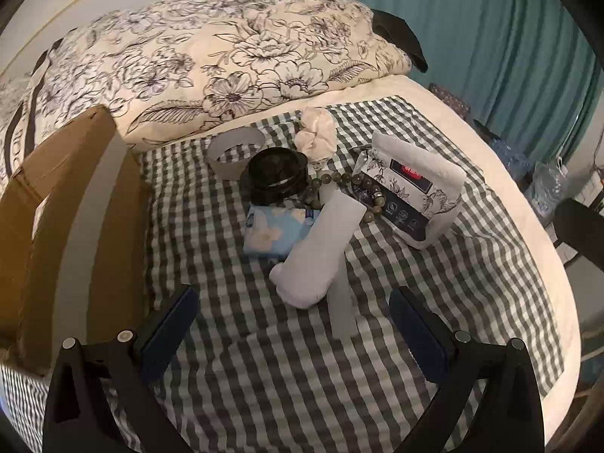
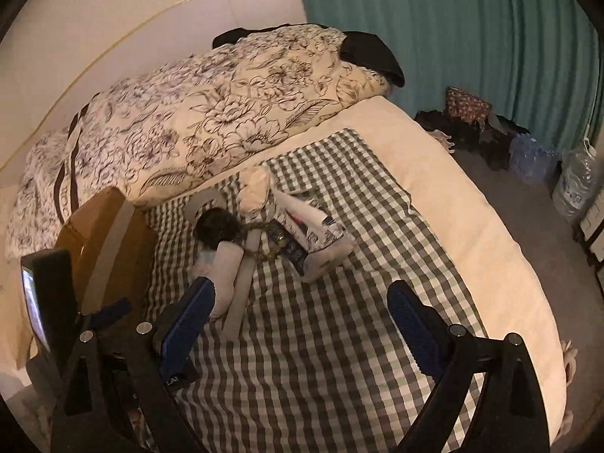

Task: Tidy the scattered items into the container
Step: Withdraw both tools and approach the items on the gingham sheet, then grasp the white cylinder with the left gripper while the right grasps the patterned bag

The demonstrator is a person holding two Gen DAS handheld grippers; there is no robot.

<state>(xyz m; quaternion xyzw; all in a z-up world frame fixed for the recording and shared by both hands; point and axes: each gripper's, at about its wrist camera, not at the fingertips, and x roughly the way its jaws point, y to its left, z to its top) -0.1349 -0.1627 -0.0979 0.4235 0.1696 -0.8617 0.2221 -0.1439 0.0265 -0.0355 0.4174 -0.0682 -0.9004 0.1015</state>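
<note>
Scattered items lie on a checked cloth point(image 1: 264, 377) on the bed: a white rolled sock point(image 1: 313, 260), a blue floral tissue pack point(image 1: 273, 232), a black round lid point(image 1: 277, 177), a tape roll point(image 1: 236, 151), a bead bracelet point(image 1: 339, 181), a cream scrunchie point(image 1: 317, 132) and a white floral pouch point(image 1: 419, 196). A grey strip point(image 1: 341, 309) lies by the sock. The cardboard box point(image 1: 56, 226) stands at the left. My left gripper point(image 1: 294, 313) is open, just short of the sock. My right gripper point(image 2: 300, 305) is open over bare cloth; the sock point(image 2: 230, 268) lies by its left finger.
A floral duvet point(image 1: 226, 64) is heaped behind the items. A teal curtain point(image 2: 453, 30) hangs at the right. Water bottles point(image 2: 573, 181) and dark bags point(image 2: 468, 124) sit on the floor past the bed's right edge. The left gripper's body point(image 2: 49, 294) shows at the left of the right wrist view.
</note>
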